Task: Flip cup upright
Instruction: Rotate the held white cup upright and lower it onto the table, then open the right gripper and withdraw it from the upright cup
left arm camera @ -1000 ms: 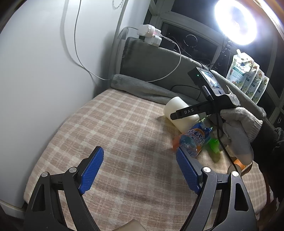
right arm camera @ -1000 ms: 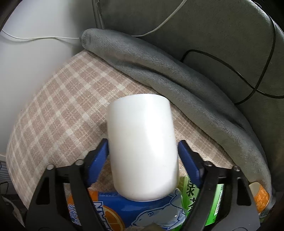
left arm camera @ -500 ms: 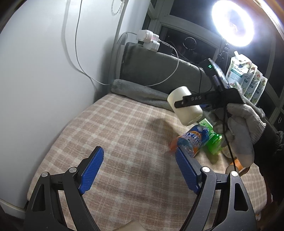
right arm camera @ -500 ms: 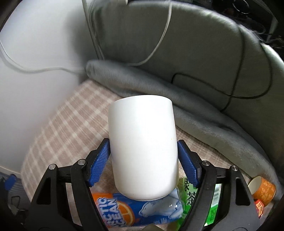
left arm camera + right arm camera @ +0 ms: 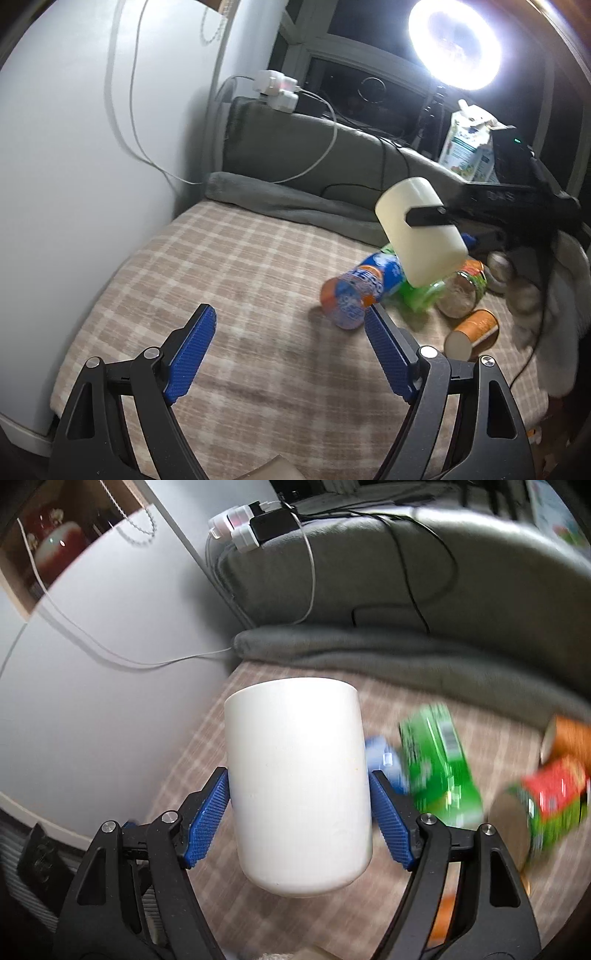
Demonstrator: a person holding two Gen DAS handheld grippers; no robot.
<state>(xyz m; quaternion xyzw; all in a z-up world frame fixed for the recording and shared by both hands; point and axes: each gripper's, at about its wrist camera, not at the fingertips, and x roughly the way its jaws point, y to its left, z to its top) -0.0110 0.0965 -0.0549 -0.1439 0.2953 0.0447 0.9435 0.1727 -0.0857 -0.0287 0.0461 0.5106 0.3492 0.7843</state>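
Observation:
A plain white cup (image 5: 299, 782) is clamped between the blue pads of my right gripper (image 5: 299, 808), held in the air above the checked cloth. In the left wrist view the same cup (image 5: 421, 232) hangs tilted over the pile of bottles, with the right gripper's black finger (image 5: 432, 217) across its side. Its opening is not visible in either view. My left gripper (image 5: 286, 349) is open and empty, low over the cloth at the near left.
A blue-and-orange bottle (image 5: 354, 291), a green bottle (image 5: 439, 768), a jar (image 5: 461, 291) and an orange paper cup (image 5: 472, 330) lie on the checked cloth (image 5: 229, 280). A grey blanket (image 5: 295, 206) and cushion run along the back. A white wall (image 5: 74, 166) stands left.
My right gripper has lifted the cup off the cloth and swung it up and to the right, away from the bottles. The left gripper has stayed open.

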